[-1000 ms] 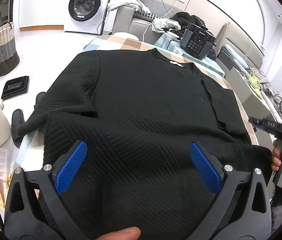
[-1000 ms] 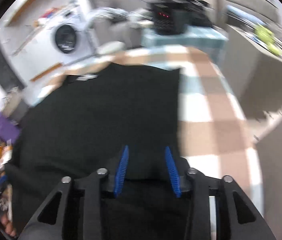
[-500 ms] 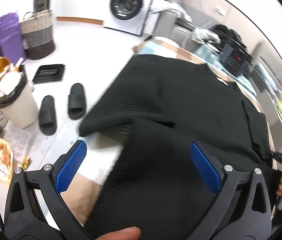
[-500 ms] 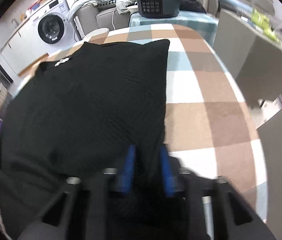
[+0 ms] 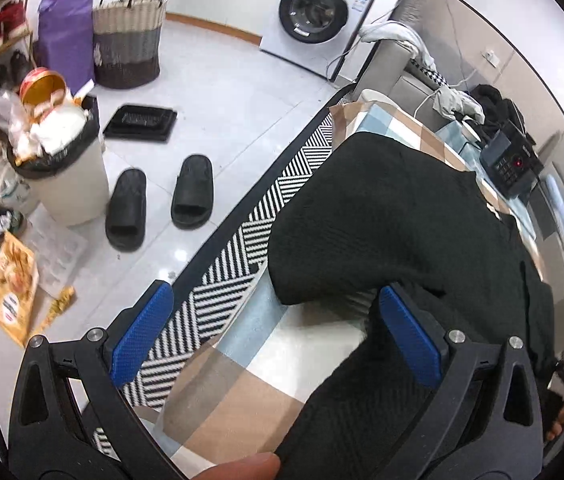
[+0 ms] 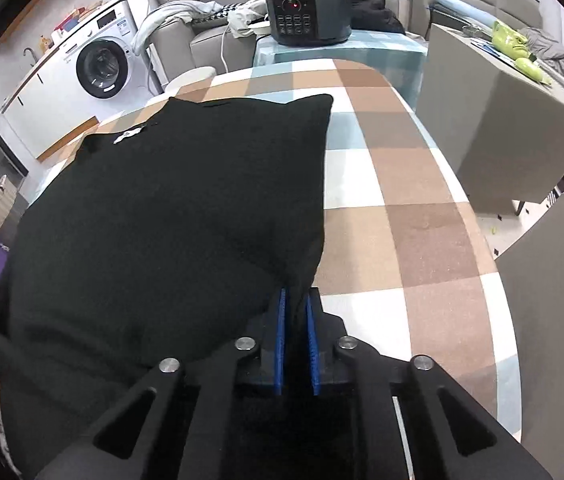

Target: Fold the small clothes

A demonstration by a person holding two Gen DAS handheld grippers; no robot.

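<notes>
Risk of a skewed fold: right gripper (image 6: 295,330) pinched tight on the near corner of the black sweater (image 6: 170,216) lying on the checked table (image 6: 422,220), left gripper (image 5: 278,336) wide open, empty, beside the dangling sleeve (image 5: 322,240).

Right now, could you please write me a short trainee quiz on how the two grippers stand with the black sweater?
1. True or false: the right gripper is shut on the black sweater.
2. The left gripper's jaws are: A open, B shut on cloth, C hidden.
3. What covers the table under the sweater?

Key: 1 true. 2 A. 3 a checked tablecloth.
</notes>
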